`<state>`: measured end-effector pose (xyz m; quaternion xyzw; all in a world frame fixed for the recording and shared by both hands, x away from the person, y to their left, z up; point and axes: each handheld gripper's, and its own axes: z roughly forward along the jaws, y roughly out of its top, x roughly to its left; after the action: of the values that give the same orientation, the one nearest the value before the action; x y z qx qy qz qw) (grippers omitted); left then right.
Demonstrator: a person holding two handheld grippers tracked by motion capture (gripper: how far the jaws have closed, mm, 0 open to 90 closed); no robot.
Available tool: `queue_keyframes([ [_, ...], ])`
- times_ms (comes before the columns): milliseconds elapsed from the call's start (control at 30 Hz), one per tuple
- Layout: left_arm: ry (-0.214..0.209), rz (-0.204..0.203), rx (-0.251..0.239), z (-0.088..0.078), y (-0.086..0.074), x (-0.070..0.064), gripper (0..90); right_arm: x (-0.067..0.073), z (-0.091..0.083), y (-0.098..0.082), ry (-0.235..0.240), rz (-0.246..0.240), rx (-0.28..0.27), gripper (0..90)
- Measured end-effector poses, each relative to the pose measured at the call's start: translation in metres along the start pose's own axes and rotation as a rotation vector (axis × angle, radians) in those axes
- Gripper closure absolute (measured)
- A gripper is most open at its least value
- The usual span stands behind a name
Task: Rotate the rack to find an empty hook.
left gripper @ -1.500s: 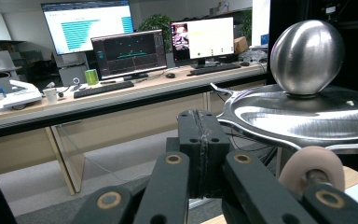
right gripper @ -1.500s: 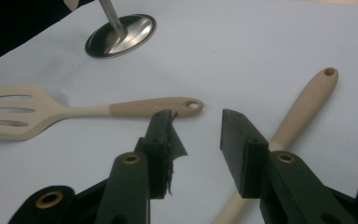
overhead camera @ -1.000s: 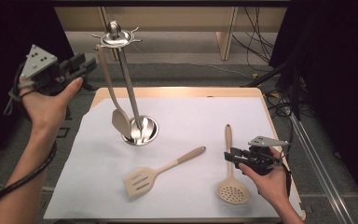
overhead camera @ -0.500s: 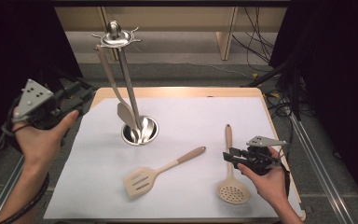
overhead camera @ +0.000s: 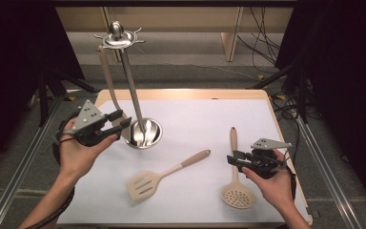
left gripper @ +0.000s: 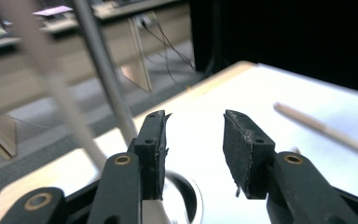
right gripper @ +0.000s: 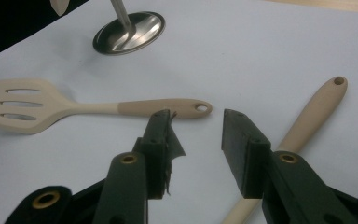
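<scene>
A beige utensil (overhead camera: 108, 90) hangs by its handle from the top ring of a tall polished-steel utensil stand (overhead camera: 124, 71), at the far left of the white table sheet (overhead camera: 205, 119). Its head dangles low, just beside the stand's round mirror base (overhead camera: 145, 133).

The left gripper (overhead camera: 120, 119) sits right at that hanging head. Its jaws have just been closing a little, yet in the left gripper view they stand apart with nothing between the pads; the utensil's pale shaft (left gripper: 51, 84) and the steel pole (left gripper: 105, 70) pass off to their left.

Toward the near right, the right gripper (overhead camera: 232, 160) hovers low over the handle of a beige round perforated skimmer (overhead camera: 238, 195). Its jaws have also been narrowing and are apart and empty, the skimmer handle (right gripper: 307, 116) running beside the right jaw. A beige slotted spatula (overhead camera: 145, 183) lies between the hands, untouched.

The main risk, as I judge it, is on the left: the jaws are off to one side of the shaft, so closing now would miss it or nudge the utensil into swinging. A knock against the pole could rock or tip the slender stand.
</scene>
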<state>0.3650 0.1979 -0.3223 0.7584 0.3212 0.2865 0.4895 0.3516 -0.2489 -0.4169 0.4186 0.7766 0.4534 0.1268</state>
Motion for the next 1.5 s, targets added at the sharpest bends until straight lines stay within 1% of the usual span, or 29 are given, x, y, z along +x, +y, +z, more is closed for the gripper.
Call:
queue_keyframes([
  [33, -0.014, 0.005, 0.022, 0.004, -0.001, -0.002, 60.3, -0.001, 0.000, 0.000, 0.009, 0.004, 0.007, 64.0],
  [67, -0.026, 0.016, 0.059, 0.008, -0.002, -0.005, 60.8, 0.000, 0.000, -0.001, 0.021, 0.044, 0.012, 64.2],
  [133, -0.072, 0.070, 0.158, 0.018, -0.004, -0.009, 60.7, -0.004, 0.000, -0.002, 0.001, 0.011, 0.013, 65.1],
  [167, -0.093, 0.084, 0.191, 0.023, -0.006, -0.013, 61.5, -0.002, 0.000, -0.003, 0.015, 0.053, 0.020, 65.4],
  [200, -0.104, 0.135, 0.244, 0.028, -0.006, -0.015, 62.0, -0.004, 0.001, -0.003, 0.013, 0.021, 0.020, 65.7],
  [233, -0.119, 0.136, 0.273, 0.034, -0.009, -0.021, 62.1, -0.003, 0.001, -0.002, 0.018, 0.029, 0.035, 65.9],
  [267, -0.176, 0.168, 0.363, 0.043, -0.012, -0.028, 63.2, 0.000, -0.001, 0.000, 0.005, 0.033, 0.046, 66.3],
  [300, -0.176, 0.168, 0.363, 0.043, -0.012, -0.028, 63.6, 0.000, -0.001, 0.000, 0.005, 0.033, 0.046, 66.3],
  [333, -0.196, 0.171, 0.388, 0.048, -0.014, -0.033, 63.6, -0.002, 0.000, 0.000, -0.003, -0.003, 0.039, 66.3],
  [367, -0.208, 0.165, 0.424, 0.053, -0.016, -0.037, 63.6, 0.002, 0.001, 0.000, 0.011, 0.038, 0.039, 66.3],
  [433, -0.246, 0.202, 0.509, 0.061, -0.019, -0.043, 63.5, 0.004, 0.001, 0.000, 0.015, 0.040, 0.034, 66.4],
  [467, -0.266, 0.220, 0.541, 0.065, -0.020, -0.045, 63.3, 0.004, 0.001, 0.000, 0.008, 0.022, 0.047, 66.4],
  [533, -0.295, 0.234, 0.590, 0.074, -0.023, -0.049, 63.4, 0.006, 0.002, 0.000, 0.029, 0.046, 0.041, 66.4],
  [567, -0.309, 0.258, 0.624, 0.077, -0.024, -0.050, 63.4, 0.006, 0.003, -0.001, 0.026, 0.036, 0.035, 66.4],
  [667, -0.331, 0.250, 0.665, 0.088, -0.028, -0.058, 63.2, 0.005, 0.002, 0.000, 0.004, 0.022, 0.053, 66.3],
  [733, -0.347, 0.268, 0.693, 0.096, -0.030, -0.064, 63.3, 0.004, 0.003, 0.000, 0.015, 0.026, 0.043, 66.3],
  [833, -0.365, 0.248, 0.744, 0.105, -0.034, -0.074, 63.5, 0.004, 0.003, -0.001, 0.023, 0.039, 0.043, 66.3],
  [867, -0.368, 0.253, 0.754, 0.108, -0.035, -0.076, 63.5, 0.001, 0.002, -0.001, 0.003, 0.001, 0.044, 66.2],
  [900, -0.371, 0.243, 0.770, 0.110, -0.037, -0.078, 63.3, 0.001, 0.002, -0.001, 0.007, 0.001, 0.043, 66.2],
  [933, -0.356, 0.225, 0.785, 0.112, -0.038, -0.080, 62.8, 0.002, 0.003, -0.001, 0.016, 0.014, 0.043, 66.2],
  [967, -0.362, 0.221, 0.793, 0.114, -0.039, -0.081, 62.3, 0.001, 0.003, -0.001, 0.034, 0.020, 0.044, 66.2],
  [1000, -0.368, 0.239, 0.796, 0.117, -0.041, -0.080, 62.3, 0.001, 0.002, -0.001, 0.017, 0.007, 0.045, 66.2],
  [1033, -0.369, 0.241, 0.803, 0.119, -0.042, -0.080, 62.3, 0.003, 0.002, -0.001, 0.018, 0.033, 0.046, 66.2],
  [1067, -0.373, 0.242, 0.812, 0.121, -0.043, -0.080, 62.4, 0.001, 0.001, -0.001, 0.006, 0.004, 0.045, 66.2],
  [1100, -0.381, 0.256, 0.830, 0.122, -0.044, -0.080, 62.5, 0.001, 0.002, -0.001, 0.016, 0.011, 0.049, 66.2],
  [1233, -0.394, 0.256, 0.847, 0.129, -0.050, -0.082, 62.3, 0.004, 0.003, -0.001, 0.023, 0.041, 0.052, 66.2],
  [1300, -0.403, 0.261, 0.855, 0.132, -0.051, -0.084, 62.2, 0.005, 0.005, -0.001, 0.021, 0.052, 0.029, 66.1],
  [1433, -0.418, 0.266, 0.882, 0.139, -0.055, -0.088, 62.9, 0.004, 0.003, -0.001, 0.022, 0.045, 0.051, 66.0],
  [1500, -0.422, 0.267, 0.900, 0.142, -0.057, -0.090, 63.2, 0.005, 0.005, -0.002, 0.018, 0.053, 0.027, 66.0],
])
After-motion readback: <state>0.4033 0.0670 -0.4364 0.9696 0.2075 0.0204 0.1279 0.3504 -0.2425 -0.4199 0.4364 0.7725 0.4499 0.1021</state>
